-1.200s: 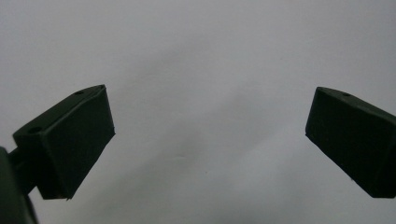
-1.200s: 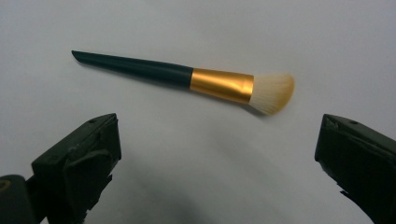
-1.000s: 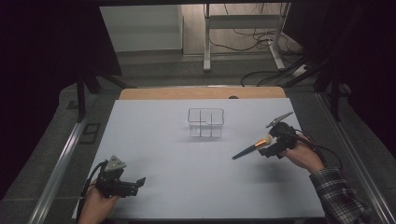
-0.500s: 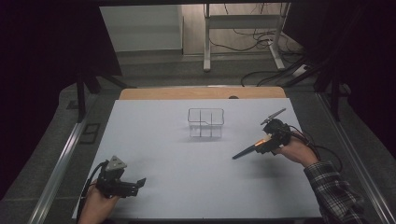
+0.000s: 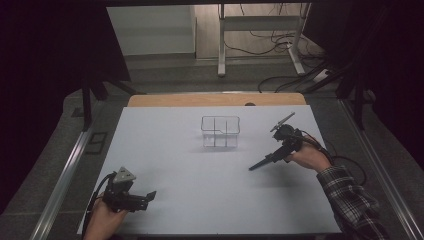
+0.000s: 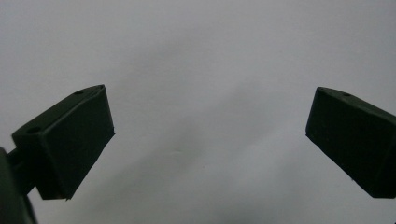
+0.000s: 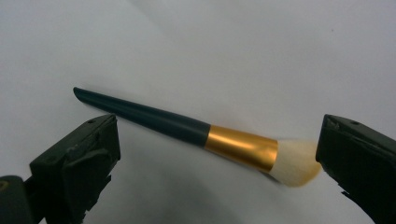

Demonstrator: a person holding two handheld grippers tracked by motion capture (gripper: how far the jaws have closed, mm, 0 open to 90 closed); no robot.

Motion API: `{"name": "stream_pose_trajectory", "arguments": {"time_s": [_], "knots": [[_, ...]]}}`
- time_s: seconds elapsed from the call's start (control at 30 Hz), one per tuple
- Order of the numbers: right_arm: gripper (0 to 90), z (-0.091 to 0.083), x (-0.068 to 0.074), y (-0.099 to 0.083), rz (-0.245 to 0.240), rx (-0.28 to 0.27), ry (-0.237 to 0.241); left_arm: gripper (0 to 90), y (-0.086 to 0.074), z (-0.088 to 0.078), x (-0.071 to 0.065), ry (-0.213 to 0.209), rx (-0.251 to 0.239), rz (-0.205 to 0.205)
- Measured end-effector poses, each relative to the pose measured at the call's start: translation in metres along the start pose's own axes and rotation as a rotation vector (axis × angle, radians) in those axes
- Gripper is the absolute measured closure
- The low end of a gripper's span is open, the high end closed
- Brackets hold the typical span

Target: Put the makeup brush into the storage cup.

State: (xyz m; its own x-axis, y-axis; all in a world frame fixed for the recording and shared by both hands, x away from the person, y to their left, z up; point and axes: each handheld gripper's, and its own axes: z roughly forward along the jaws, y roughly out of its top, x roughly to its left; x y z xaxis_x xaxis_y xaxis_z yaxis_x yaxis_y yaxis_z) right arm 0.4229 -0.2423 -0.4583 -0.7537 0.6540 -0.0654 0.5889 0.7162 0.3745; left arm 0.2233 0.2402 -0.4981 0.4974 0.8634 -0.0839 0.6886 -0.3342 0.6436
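Brush (image 7: pixel 187 128): lies flat on the white table (image 5: pixel 200 170), right half, well right and a bit nearer the person than the clear divided organizer (image 5: pixel 220 131). Dark handle, gold ferrule, pale bristle head.
Long axis: in the high view it runs diagonally, with the handle tip pointing left and toward the person's edge and the head end up under the right hand. In the right gripper view the handle tapers off to upper left while the bristles sit at lower right.
Right gripper (image 7: pixel 212 161): jaws wide apart, straddling the brush, not clamped on anything. Bristle tip looks to be just beside or touching the right-hand jaw; the left-hand jaw stands clear of the handle. Cannot tell whether either jaw rests on the table.
Left gripper (image 6: pixel 205 144): jaws wide, nothing between them, just bare table surface. It sits at the near left corner, well apart from brush and organizer.
Nearer hand: right, by far.
Key relation: the brush axis crosses the jaw gap at a slant, ferrule roughly midway. My read is that closing here would catch it near the ferrule or bristles, not the handle.
Risk: squashing bristles, or the brush pivoting as the jaws close.
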Motion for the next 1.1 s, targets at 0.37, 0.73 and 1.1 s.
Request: {"name": "stream_pose_trajectory", "arguments": {"time_s": [0.37, 0.73, 1.1], "knots": [[0.0, 0.012, 0.004, 0.011, -0.044, 0.023, 0.006, 1.2, -0.001, 0.000, 0.000, 0.000, 0.006, 0.001], [0.0, 0.024, 0.004, 0.006, -0.072, 0.063, 0.013, 1.2, -0.001, 0.001, 0.000, 0.003, 0.011, 0.000], [0.7, 0.037, 0.006, 0.000, -0.105, 0.092, 0.028, 1.1, -0.001, 0.001, 0.000, 0.004, 0.016, 0.000]]}}
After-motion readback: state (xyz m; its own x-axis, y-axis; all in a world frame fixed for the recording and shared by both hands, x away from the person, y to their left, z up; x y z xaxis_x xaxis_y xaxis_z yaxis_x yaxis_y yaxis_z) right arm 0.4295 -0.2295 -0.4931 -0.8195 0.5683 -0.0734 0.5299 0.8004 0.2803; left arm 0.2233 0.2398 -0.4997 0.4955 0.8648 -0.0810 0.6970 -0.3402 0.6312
